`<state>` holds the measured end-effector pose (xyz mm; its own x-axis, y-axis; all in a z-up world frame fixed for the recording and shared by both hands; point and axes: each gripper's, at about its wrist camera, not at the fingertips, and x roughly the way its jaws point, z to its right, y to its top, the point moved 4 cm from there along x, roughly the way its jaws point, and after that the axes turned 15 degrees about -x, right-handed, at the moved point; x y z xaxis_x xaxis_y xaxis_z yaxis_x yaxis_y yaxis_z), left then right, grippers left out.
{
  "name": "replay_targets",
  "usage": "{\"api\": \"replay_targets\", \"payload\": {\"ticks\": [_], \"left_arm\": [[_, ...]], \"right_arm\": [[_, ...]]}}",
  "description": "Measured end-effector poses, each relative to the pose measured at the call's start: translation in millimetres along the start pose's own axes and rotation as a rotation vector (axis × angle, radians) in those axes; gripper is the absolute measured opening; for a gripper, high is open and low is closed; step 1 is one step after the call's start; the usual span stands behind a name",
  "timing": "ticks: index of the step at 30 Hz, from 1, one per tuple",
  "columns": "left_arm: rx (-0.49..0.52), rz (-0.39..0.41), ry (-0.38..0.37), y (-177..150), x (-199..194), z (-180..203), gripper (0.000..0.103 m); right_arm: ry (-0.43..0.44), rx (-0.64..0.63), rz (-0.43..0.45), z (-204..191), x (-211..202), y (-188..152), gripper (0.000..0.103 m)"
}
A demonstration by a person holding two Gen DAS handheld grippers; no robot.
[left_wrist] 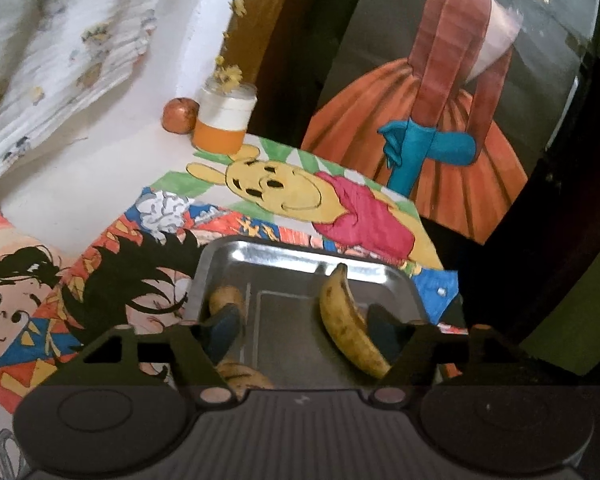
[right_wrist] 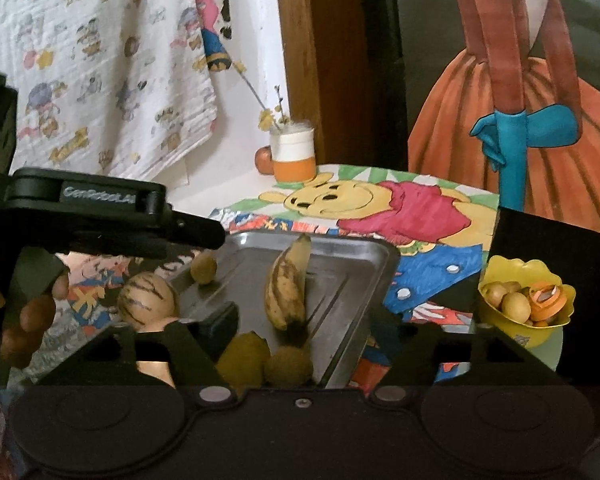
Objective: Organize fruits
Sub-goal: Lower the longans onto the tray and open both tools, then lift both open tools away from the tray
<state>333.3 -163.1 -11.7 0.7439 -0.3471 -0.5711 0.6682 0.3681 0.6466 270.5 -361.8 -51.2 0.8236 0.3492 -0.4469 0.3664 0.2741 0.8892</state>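
Note:
A steel tray (left_wrist: 284,258) lies on a table of cartoon drawings; it also shows in the right wrist view (right_wrist: 352,256). A spotted banana (left_wrist: 350,326) lies in it, and shows in the right wrist view too (right_wrist: 286,286). My left gripper (left_wrist: 304,326) is open over the tray, the banana by its right finger, a small yellow-brown fruit (left_wrist: 226,298) behind its left finger. My right gripper (right_wrist: 300,328) is open above the tray's near edge, over a yellow fruit (right_wrist: 244,354) and a rough round fruit (right_wrist: 288,366). A striped round fruit (right_wrist: 148,300) sits left of the tray. The left gripper's body (right_wrist: 100,208) shows at left.
A yellow bowl (right_wrist: 528,332) with small fruits stands right of the tray. An orange-and-white cup (right_wrist: 293,156) with dried flowers and a reddish fruit (right_wrist: 265,160) stand at the back by the wall. A large cut-out painting (right_wrist: 540,120) leans behind the table.

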Motion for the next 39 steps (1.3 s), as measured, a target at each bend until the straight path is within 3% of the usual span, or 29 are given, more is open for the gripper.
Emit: {"api": "replay_targets", "payload": {"ticks": [7, 14, 22, 39], "left_arm": [[-0.005, 0.058, 0.006, 4, -24, -1, 0.103], [-0.023, 0.11, 0.033, 5, -50, -11, 0.103], [0.055, 0.183, 0.155, -16, -83, -20, 0.103], [0.054, 0.287, 0.232, -45, -135, -44, 0.103]], "right_arm": [[-0.04, 0.005, 0.042, -6, -19, 12, 0.1], [-0.066, 0.021, 0.04, -16, -33, 16, 0.102], [-0.087, -0.006, 0.045, -34, -48, 18, 0.102], [-0.126, 0.008, 0.03, -64, -72, 13, 0.102]]}}
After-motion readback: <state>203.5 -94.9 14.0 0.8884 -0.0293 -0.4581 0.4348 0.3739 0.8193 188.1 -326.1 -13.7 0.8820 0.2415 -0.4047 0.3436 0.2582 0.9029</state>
